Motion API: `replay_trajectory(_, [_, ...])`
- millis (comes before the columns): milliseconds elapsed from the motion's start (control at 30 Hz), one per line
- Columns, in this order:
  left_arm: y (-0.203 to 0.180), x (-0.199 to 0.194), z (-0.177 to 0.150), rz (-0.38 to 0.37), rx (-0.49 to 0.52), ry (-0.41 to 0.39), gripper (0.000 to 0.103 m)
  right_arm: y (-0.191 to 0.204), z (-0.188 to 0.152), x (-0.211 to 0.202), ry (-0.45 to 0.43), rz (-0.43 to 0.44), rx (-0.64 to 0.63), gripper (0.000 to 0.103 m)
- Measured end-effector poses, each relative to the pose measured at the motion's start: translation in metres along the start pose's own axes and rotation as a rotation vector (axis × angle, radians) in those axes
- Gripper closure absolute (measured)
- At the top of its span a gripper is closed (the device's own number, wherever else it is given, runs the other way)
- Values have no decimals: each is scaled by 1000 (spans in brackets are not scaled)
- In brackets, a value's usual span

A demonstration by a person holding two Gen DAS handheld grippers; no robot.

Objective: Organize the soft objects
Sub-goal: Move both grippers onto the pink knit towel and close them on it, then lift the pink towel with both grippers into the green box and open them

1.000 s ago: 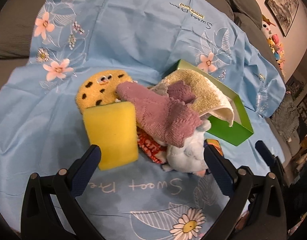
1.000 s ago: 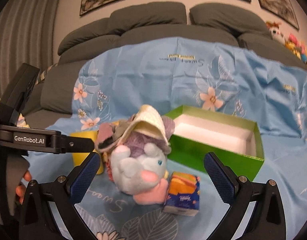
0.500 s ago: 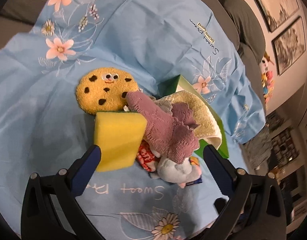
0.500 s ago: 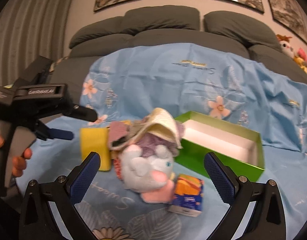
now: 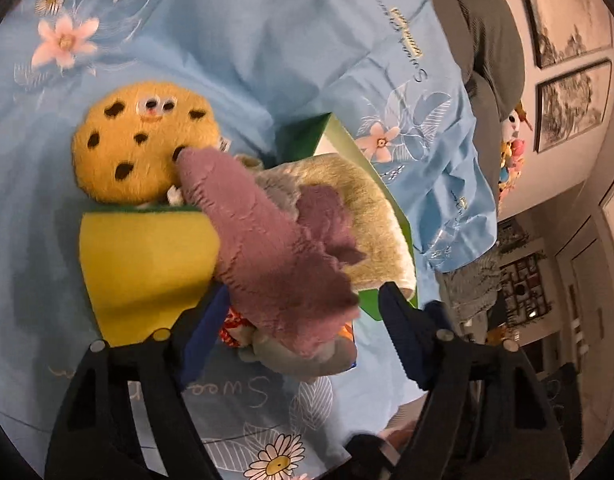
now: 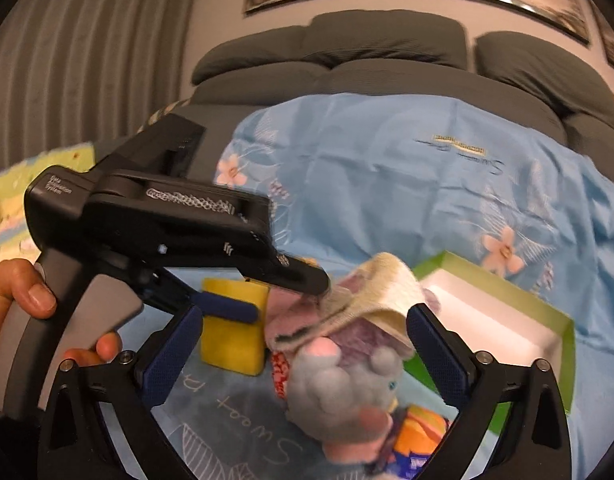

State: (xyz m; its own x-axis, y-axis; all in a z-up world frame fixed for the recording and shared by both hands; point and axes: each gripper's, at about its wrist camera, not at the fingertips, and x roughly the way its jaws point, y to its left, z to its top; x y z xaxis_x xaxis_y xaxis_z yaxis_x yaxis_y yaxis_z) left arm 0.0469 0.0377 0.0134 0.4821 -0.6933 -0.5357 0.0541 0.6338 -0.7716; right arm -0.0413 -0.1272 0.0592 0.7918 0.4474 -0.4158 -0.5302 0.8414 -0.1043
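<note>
Reaching into the heap of soft things on the light blue flowered sheet (image 5: 267,40), the left gripper (image 5: 299,320) has its jaws spread, one blue-padded finger (image 5: 203,336) beside the yellow rectangular sponge (image 5: 147,264) and the other near the corner of the green cardboard box (image 5: 407,220); between them lies the end of the mauve knitted cloth (image 5: 275,260), not yet pinched. That cloth drapes over a beige terry towel (image 5: 371,208), which hangs partly across the box edge. Behind the sponge, touching it, sits the round tan plush cookie with dark spots and googly eyes (image 5: 143,148).

From the right wrist view, the right gripper (image 6: 303,352) is also spread wide and holds nothing. Between its fingers shows the grey plush animal with pink paws (image 6: 347,392), lying under the towel (image 6: 379,292) and the mauve cloth (image 6: 291,316). A small orange and blue packet (image 6: 419,436) lies against the plush, just in front of the box (image 6: 563,364), whose white inside is bare where it shows. A hand (image 6: 23,308) grips the left gripper's black handle (image 6: 147,224), whose tip touches the towel. Dark grey sofa cushions (image 6: 387,48) rise behind the sheet.
</note>
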Motion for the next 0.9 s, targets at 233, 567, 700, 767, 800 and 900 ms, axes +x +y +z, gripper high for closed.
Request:
replay_trajectory(233, [18,5,5,-31,-70,14,41,-9,-16,44,108,109,110,42])
replay_trajectory(567, [33,-7,4,-71,-123,-23,68,0,-16,54,120,143,98,79])
replay_trajectory(700, [33,-6,2,-81,-123,-31,82,0,-18,61,144,123,79,87])
replay_trajectory(767, [35,-5,1,-75,-129,-34,84,-4,-23,68,167,133,99,93])
replay_trajectory(800, [36,-7,0,-72,-128,-39,85,-5,-24,71,172,136,99,96])
replay_trajectory(900, [32,-8,-1,-73,-120,-59,88,-2,-25,73,170,136,67,99])
